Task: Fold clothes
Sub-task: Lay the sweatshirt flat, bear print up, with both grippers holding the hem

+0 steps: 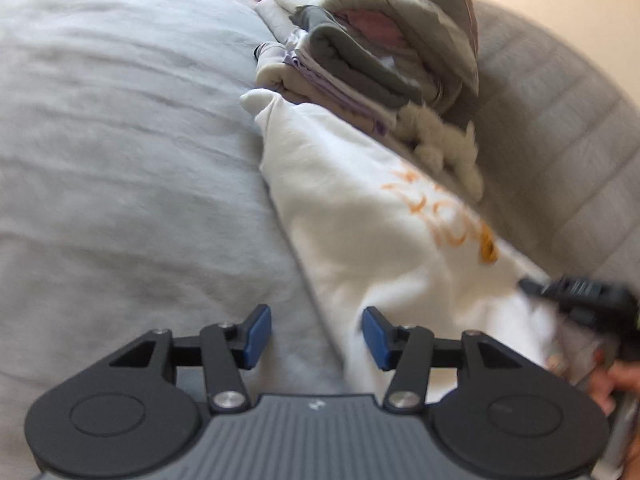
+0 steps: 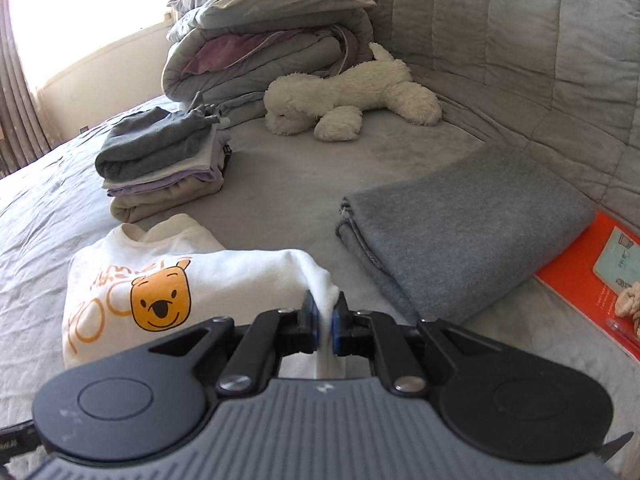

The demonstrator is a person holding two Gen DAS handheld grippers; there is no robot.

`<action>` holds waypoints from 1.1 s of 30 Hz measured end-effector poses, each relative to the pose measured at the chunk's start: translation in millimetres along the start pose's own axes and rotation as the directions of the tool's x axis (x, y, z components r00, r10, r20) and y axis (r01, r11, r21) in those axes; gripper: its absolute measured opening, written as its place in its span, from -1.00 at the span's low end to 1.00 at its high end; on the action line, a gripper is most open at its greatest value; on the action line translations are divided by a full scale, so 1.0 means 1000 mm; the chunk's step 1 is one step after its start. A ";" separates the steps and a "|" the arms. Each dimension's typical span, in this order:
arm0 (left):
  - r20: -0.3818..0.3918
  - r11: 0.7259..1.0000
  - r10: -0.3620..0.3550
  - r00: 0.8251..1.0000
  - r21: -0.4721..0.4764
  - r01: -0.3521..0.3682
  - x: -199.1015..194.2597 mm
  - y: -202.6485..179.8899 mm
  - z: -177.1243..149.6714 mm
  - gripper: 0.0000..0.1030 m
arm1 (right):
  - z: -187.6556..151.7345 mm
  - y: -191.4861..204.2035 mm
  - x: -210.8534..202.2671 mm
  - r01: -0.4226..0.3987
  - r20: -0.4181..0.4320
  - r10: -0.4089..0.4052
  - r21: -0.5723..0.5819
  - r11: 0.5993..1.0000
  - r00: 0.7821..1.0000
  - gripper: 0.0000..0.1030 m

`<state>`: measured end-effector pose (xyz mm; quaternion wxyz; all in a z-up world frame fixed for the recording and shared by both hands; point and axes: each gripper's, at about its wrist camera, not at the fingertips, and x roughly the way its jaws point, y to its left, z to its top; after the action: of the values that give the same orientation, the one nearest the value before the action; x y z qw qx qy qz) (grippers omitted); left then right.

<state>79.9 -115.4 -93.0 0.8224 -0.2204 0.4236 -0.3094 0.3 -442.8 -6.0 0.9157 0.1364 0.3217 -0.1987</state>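
Note:
A white shirt [image 2: 240,276] with an orange bear print lies folded on the grey bed [image 2: 288,176]. My right gripper [image 2: 325,320] is shut on a bunched edge of the shirt at its near right corner. In the left wrist view the same shirt [image 1: 360,220] runs diagonally across the bed. My left gripper [image 1: 316,336] stands open just above the shirt's near left edge, its blue pads [image 1: 256,336] clear of the cloth. The right gripper [image 1: 580,300] and the hand [image 1: 612,380] holding it show at the right edge.
A stack of folded clothes [image 2: 160,164] sits behind the shirt. A white plush dog [image 2: 352,92] and piled bedding [image 2: 260,40] lie further back. A folded grey blanket [image 2: 460,240] and an orange book [image 2: 580,264] lie to the right by the quilted headboard [image 2: 520,40].

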 end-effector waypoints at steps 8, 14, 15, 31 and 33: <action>0.006 0.986 -0.083 0.997 -0.144 0.083 0.013 -0.002 -0.010 -0.79 | -0.001 0.021 -0.004 -0.039 -0.004 0.039 -0.032 0.999 0.999 -0.83; 0.120 0.998 -0.006 0.993 -0.056 0.013 -0.038 -0.021 0.010 -0.80 | -0.002 0.034 -0.011 -0.088 0.003 0.088 -0.043 0.995 0.996 -0.83; 0.140 0.999 0.005 0.990 -0.038 0.001 -0.049 -0.024 0.014 -0.80 | -0.003 0.037 -0.013 -0.102 0.002 0.102 -0.043 0.994 0.995 -0.83; 0.233 0.952 0.250 0.940 0.118 -0.282 -0.216 -0.026 0.008 -0.80 | -0.018 0.098 -0.048 -0.489 -0.152 0.479 -0.034 0.871 0.864 -0.83; 0.224 0.944 0.272 0.936 0.128 -0.305 -0.231 -0.030 0.003 -0.80 | -0.023 0.106 -0.059 -0.506 -0.166 0.492 -0.047 0.862 0.854 -0.83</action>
<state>-31.4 23.6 56.8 0.9130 -0.1189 0.3387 -0.1939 -6.1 -323.8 27.6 0.9146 0.1886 0.3507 0.0708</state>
